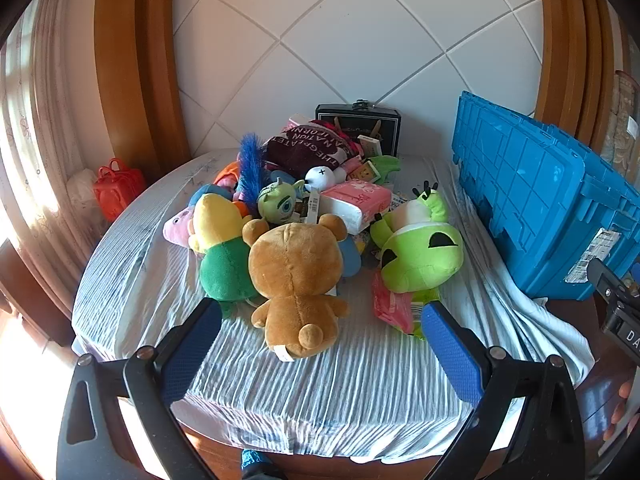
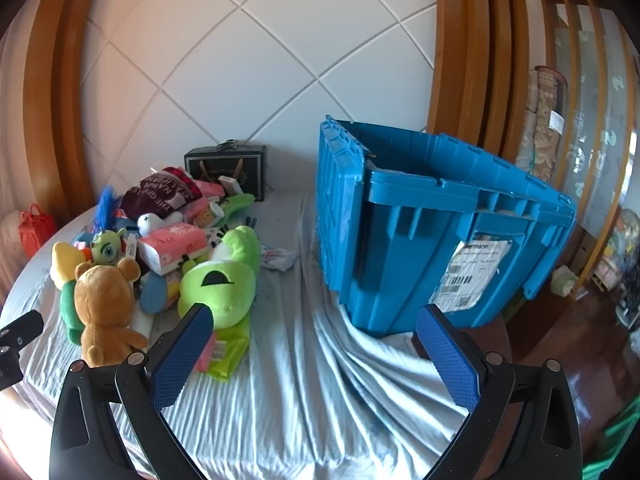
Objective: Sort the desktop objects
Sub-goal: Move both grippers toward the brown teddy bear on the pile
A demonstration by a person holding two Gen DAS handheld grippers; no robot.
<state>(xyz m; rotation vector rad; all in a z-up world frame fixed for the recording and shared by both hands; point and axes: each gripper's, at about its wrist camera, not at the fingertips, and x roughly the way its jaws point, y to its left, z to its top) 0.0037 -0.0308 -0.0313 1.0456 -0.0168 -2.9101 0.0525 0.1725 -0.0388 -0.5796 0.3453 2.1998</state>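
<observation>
A heap of toys lies on a cloth-covered round table (image 1: 280,376). Nearest is a brown teddy bear (image 1: 294,280), its back towards me. A green alien plush (image 1: 420,252) lies to its right, and a yellow-and-green plush (image 1: 220,248) to its left. Behind them are a pink tissue pack (image 1: 356,200) and a one-eyed green plush (image 1: 278,202). My left gripper (image 1: 322,320) hovers open just short of the bear, empty. My right gripper (image 2: 314,326) is open and empty over bare cloth, between the green alien plush (image 2: 220,284) and a blue crate (image 2: 432,232).
The blue crate (image 1: 536,196) stands open-topped at the table's right, its lid hanging down the left side. A black case (image 1: 358,120) leans on the tiled wall behind the heap. A red bag (image 1: 116,186) sits beyond the table's left edge. A wooden floor (image 2: 576,344) shows on the right.
</observation>
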